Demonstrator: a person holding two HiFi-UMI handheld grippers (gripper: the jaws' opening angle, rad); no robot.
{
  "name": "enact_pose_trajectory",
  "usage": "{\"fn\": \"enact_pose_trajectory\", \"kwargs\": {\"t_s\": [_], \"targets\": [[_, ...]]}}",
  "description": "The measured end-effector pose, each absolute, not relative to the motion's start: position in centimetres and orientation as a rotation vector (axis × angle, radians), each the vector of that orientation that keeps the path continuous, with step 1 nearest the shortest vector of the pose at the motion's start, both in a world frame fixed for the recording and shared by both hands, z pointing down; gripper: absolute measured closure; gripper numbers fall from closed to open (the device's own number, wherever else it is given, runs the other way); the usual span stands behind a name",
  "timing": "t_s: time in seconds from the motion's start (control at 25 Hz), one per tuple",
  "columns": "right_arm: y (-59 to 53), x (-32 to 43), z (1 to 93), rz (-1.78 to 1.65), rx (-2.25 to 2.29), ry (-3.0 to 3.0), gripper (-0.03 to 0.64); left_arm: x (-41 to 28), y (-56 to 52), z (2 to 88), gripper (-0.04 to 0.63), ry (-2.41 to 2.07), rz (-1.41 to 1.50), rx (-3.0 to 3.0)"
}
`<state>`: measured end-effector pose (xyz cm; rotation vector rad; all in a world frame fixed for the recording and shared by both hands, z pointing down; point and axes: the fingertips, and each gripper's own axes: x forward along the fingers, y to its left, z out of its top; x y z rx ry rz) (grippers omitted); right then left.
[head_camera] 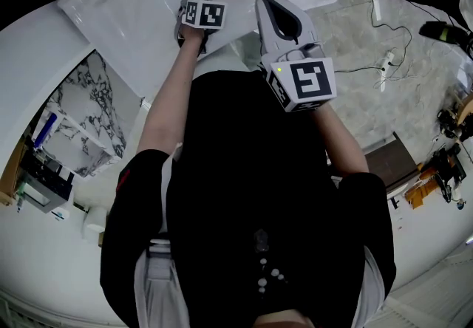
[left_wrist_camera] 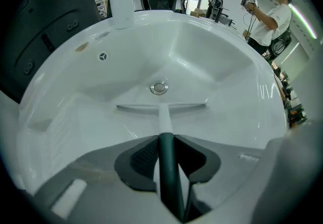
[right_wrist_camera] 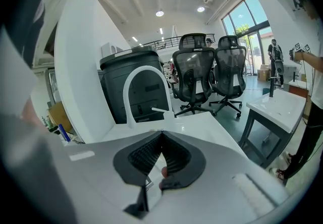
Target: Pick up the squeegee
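Left gripper view: my left tongs are closed on the dark handle of the squeegee, whose blade lies at 12 o'clock just short of the drain in the sink; I'd grip firm and lift straight so the blade clears the basin, with my right tongs shut and empty.

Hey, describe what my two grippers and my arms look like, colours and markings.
Both the left gripper and right gripper have pale grey shells with dark ribbed pads. Each carries a white cube with black square markers; the right one shows a small green light. You wear black short sleeves.
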<state>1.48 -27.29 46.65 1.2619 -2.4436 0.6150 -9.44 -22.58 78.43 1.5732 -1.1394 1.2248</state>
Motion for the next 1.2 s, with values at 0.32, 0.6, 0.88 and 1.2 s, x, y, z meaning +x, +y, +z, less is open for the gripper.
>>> {"fn": "enact_pose_trajectory", "kwargs": {"t_s": [0.32,0.6,0.88,1.2], "targets": [[-27.0,2.4,46.6,0.603,1.277,-2.44,0.614,-9.5,-22.8,78.2,0.489,-1.157,1.195,1.589],[-26.4,2.7,46.4,0.589,1.268,-2.445,0.614,-9.2,-22.9,77.3,0.489,-1.156,1.127,1.647],[-26.0,3.1,46.1,0.582,1.257,-2.457,0.614,-8.5,-22.5,75.6,0.489,-1.18,0.993,1.673],[-25.4,3.5,45.7,0.56,1.234,-2.483,0.614,-7.3,-22.0,73.7,0.489,-1.225,0.95,1.733]]}}
